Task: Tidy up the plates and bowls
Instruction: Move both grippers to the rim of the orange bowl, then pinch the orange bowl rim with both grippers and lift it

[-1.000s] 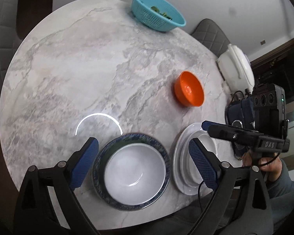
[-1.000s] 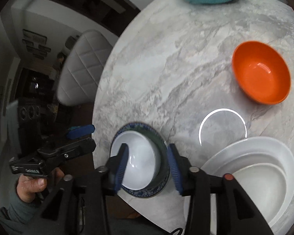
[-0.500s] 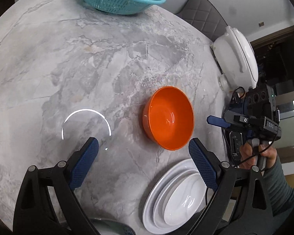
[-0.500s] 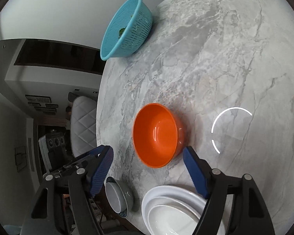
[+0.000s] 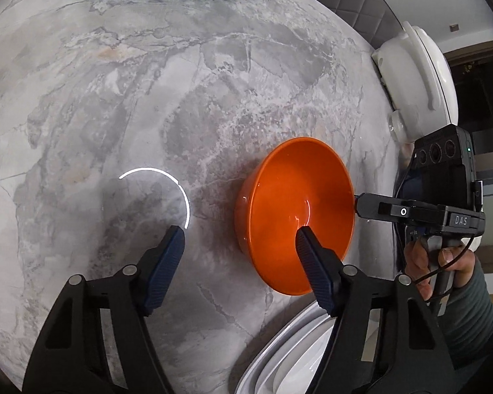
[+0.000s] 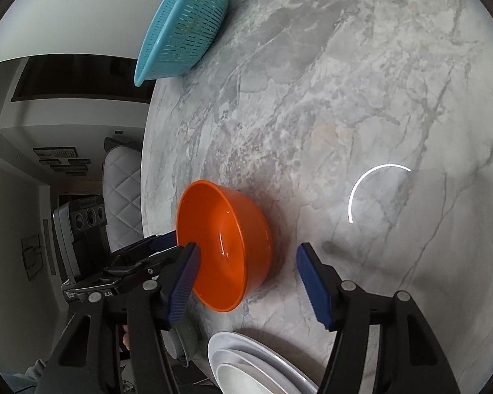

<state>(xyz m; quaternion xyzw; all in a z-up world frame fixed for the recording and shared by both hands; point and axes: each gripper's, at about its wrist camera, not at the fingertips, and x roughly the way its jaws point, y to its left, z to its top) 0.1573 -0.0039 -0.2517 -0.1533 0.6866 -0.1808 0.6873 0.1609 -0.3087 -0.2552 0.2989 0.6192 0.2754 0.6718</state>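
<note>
An orange bowl stands upright on the marble table. My left gripper straddles its near-left wall, one finger inside and the other out on the table, well off the wall. Its jaws are closing. My right gripper straddles the opposite side, its left finger over the rim and its right finger beside the outer wall with a gap. Those jaws are closing too. Neither gripper's pads press the bowl. A stack of white plates lies just in front of the bowl.
A teal colander sits at the table's far edge. A white appliance stands at the right edge, with a grey chair behind. A grey bowl peeks out under my right gripper. A hand holds the right gripper.
Both grippers swung away from the blue-rimmed bowl and came down on the orange bowl from opposite sides. The left jaws narrowed visibly; the right jaws narrowed a little.
</note>
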